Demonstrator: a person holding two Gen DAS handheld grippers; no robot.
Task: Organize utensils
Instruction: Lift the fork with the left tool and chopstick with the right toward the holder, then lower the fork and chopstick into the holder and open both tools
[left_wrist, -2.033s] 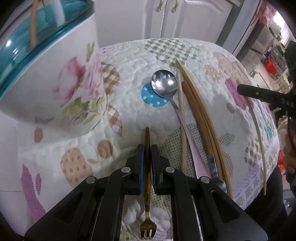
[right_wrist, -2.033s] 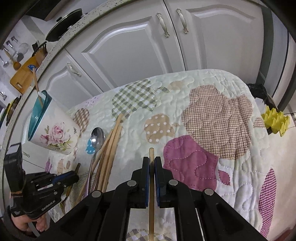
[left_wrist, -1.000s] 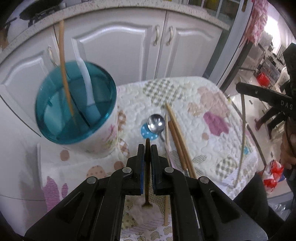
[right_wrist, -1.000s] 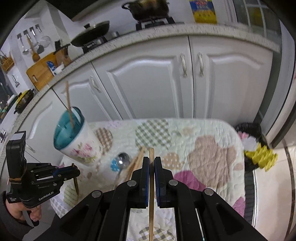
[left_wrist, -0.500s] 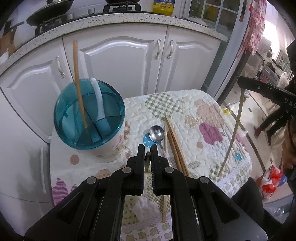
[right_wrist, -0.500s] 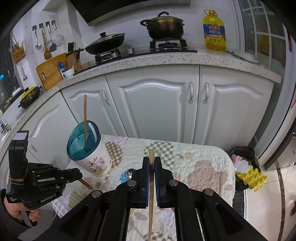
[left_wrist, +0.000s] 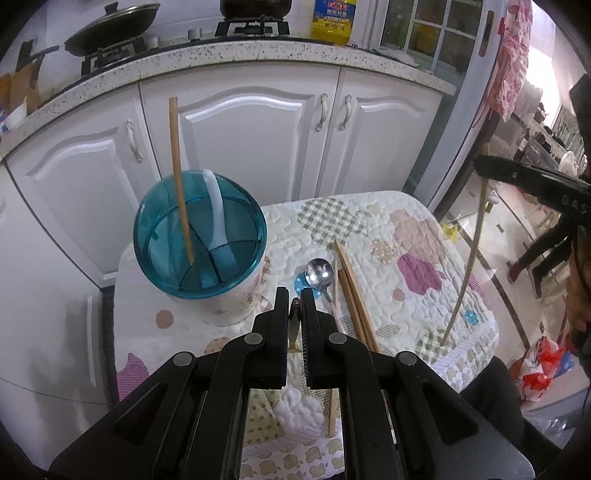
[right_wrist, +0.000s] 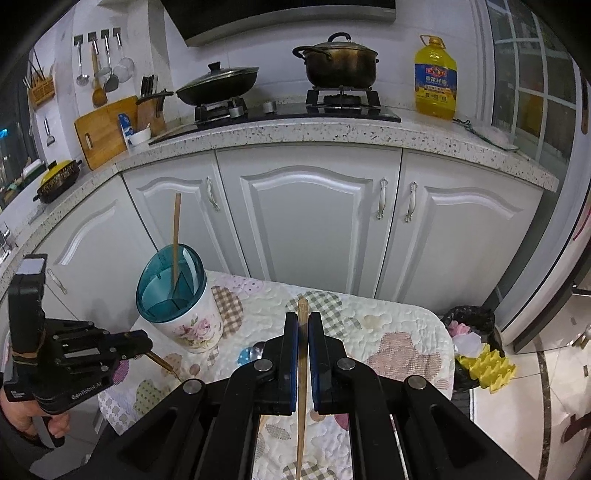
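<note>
My left gripper (left_wrist: 294, 295) is shut on a small brown-handled fork (left_wrist: 294, 319) and holds it above the quilted table (left_wrist: 406, 240), just right of the teal-rimmed floral utensil cup (left_wrist: 199, 236). One chopstick (left_wrist: 179, 177) and a white spoon (left_wrist: 216, 206) stand in the cup. A metal spoon (left_wrist: 320, 275) and several chopsticks (left_wrist: 352, 291) lie on the cloth. My right gripper (right_wrist: 303, 317) is shut on a single chopstick (right_wrist: 303, 350), which hangs over the table's right side. In the right wrist view the left gripper (right_wrist: 146, 345) holds the fork (right_wrist: 162, 363) near the cup (right_wrist: 173, 295).
White cabinet doors (right_wrist: 310, 229) and a stone counter with a stove and pots stand behind the table. A dark bin (right_wrist: 467, 321) and a yellow egg tray (right_wrist: 487, 365) sit on the floor to the right. A person's legs (left_wrist: 535, 251) show far right.
Both grippers have risen with their utensils, so the table and cup look smaller and lower. The fork and the chopstick stay gripped.
</note>
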